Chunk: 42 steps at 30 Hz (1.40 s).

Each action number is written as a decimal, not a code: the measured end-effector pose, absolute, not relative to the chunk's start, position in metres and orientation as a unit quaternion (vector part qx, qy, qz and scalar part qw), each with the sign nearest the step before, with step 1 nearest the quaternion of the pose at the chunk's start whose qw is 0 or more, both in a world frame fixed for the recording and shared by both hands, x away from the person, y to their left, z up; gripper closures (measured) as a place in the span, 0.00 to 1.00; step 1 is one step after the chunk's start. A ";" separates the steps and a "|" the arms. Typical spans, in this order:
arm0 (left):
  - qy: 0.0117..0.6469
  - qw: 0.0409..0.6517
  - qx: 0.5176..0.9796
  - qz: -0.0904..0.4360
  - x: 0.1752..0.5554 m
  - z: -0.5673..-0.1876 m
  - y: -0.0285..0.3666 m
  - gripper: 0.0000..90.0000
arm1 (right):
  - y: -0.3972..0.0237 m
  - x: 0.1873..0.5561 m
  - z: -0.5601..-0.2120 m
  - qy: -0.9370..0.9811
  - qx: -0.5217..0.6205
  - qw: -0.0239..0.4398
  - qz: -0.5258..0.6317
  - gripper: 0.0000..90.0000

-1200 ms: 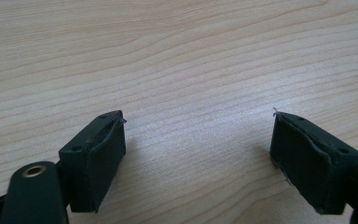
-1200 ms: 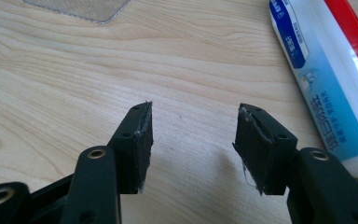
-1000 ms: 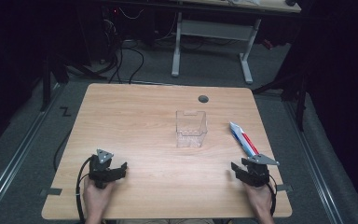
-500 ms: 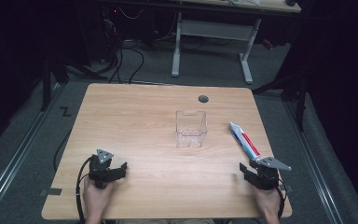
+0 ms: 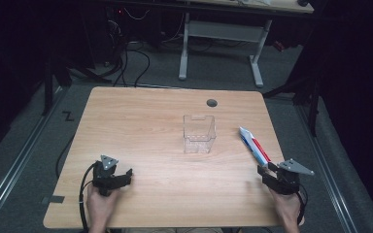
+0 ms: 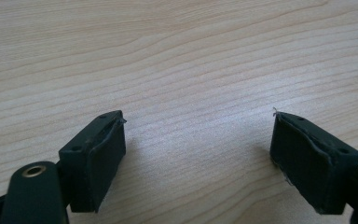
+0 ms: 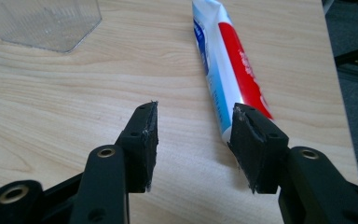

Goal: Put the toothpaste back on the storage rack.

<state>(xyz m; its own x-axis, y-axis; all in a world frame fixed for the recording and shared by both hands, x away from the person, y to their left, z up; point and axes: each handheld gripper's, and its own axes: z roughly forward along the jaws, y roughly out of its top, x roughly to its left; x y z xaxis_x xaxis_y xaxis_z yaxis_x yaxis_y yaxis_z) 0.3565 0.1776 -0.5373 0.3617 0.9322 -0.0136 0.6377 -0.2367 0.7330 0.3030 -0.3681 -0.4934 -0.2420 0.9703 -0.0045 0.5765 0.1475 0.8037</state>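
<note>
— Toothpaste tube (image 5: 255,146): flat on the table (image 5: 141,121), at the right side, near the right edge, slanting away from the person. Untouched so far, by the look of it.

— And in the right gripper view?

— Same tube (image 7: 228,60), running up and away, near end just beside the right-hand jaw, partly hidden behind its tip. Not between the jaws. Cannot tell whether touching that jaw or merely passing behind it.

— Right gripper (image 5: 267,171)?

— Released, jaws spread with bare wood between them (image 7: 193,135). Nothing grasped. Low over the table's near right corner, close to the tube's near end.

— Left gripper (image 5: 126,173)?

— Also released, jaws wide apart (image 6: 198,135), only wood grain in the gap. Parked at the near left, well apart from everything else.

— Clear container (image 5: 199,133)?

— Upright near the table's middle, to the left of the tube, apart from it. Appears empty. One corner of it at the top left of the right gripper view (image 7: 42,23).

— Progress, then?

— Judged barely begun. Approach nearly made, no grasp yet. Probably left: shifting slightly right so the tube sits between the jaws, closing on it, lifting, carrying over to the container, dropping in. Destination only a guess from the layout.
</note>
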 end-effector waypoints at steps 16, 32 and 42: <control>0.520 0.333 0.755 0.221 0.357 -0.537 0.178 0.20 | -0.373 0.333 -0.468 0.720 0.538 0.294 0.326 0.57; 0.520 0.333 0.755 0.221 0.357 -0.537 0.178 0.20 | -0.367 0.363 -0.449 0.741 0.522 0.294 0.304 0.57; 0.520 0.332 0.755 0.220 0.357 -0.537 0.178 0.21 | -0.361 0.381 -0.440 0.753 0.513 0.293 0.291 0.57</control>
<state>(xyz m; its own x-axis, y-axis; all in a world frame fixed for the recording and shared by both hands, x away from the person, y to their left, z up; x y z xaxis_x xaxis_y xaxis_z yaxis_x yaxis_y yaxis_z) 0.3568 0.1777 -0.5371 0.3614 0.9323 -0.0130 0.6391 -0.2376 0.7315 0.3805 -0.3605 -0.4404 -0.3021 0.9425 -0.1430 0.6015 0.3049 0.7384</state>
